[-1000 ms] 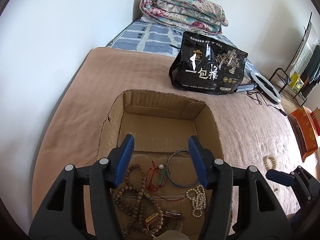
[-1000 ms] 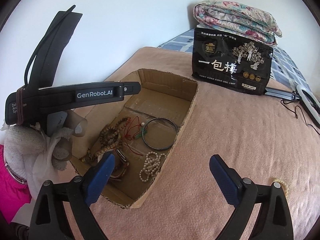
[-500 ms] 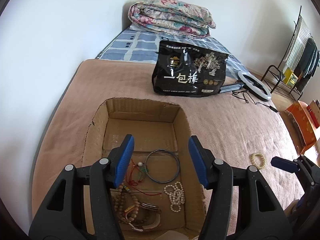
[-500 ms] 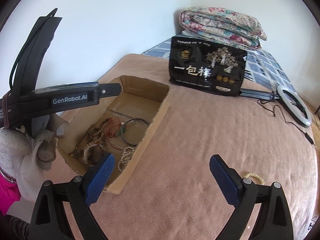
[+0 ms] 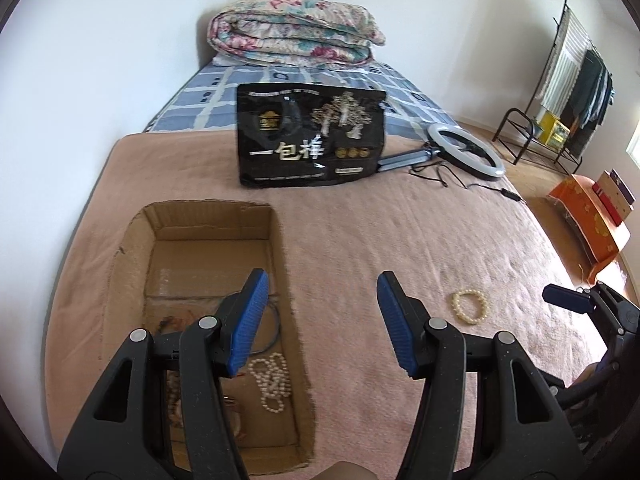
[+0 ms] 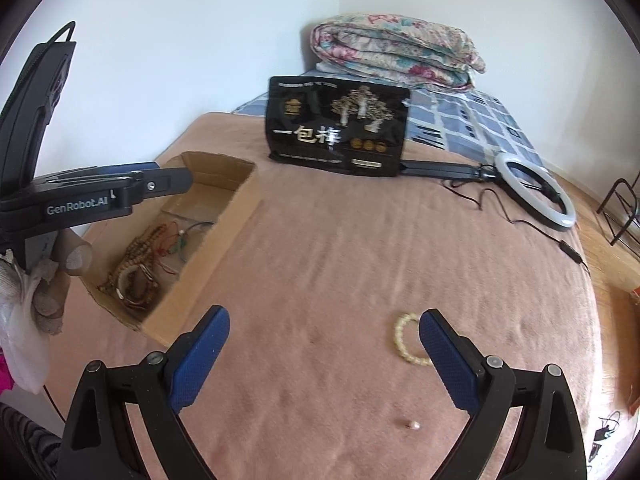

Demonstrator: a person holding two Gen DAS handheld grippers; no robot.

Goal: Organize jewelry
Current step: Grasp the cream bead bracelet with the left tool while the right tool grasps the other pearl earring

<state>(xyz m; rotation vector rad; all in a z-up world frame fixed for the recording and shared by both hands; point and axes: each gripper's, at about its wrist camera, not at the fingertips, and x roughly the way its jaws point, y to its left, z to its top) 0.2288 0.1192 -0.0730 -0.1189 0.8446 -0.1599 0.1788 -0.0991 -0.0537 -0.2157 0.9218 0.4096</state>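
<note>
Left tool (image 5: 318, 320): blue-padded fingers spread wide apart, nothing between them, hovering over the right wall of the open brown cardboard box (image 5: 280, 240) on the bed. Left finger overlaps the box interior; right finger is over the pink-brown blanket (image 5: 400, 220).

Right tool (image 6: 324, 344): fingers likewise wide apart, empty, low over the blanket. Small pinkish bead (image 6: 412, 425) lies loose on the blanket between them, near the camera. Cream pearl bead bracelet (image 6: 404, 340) lies just beside the right finger's tip, partly hidden behind it; whether they touch cannot be told. From the left wrist view the same bracelet (image 5: 470, 306) sits on the blanket, well apart from the box.

Inside the box: white pearl strand (image 5: 272, 380) near the right wall, thin dark metal bangle (image 5: 274, 328) beyond it, brown wooden bead strings (image 6: 140, 248) and red cord with green piece (image 6: 176, 240) in the middle.

Farther off: black glossy bag with gold trees and white characters (image 5: 312, 136) standing upright, white ring light on a dark stand (image 5: 466, 152) lying to its right, folded floral quilt (image 5: 296, 32) at the bed's far end against the wall.
</note>
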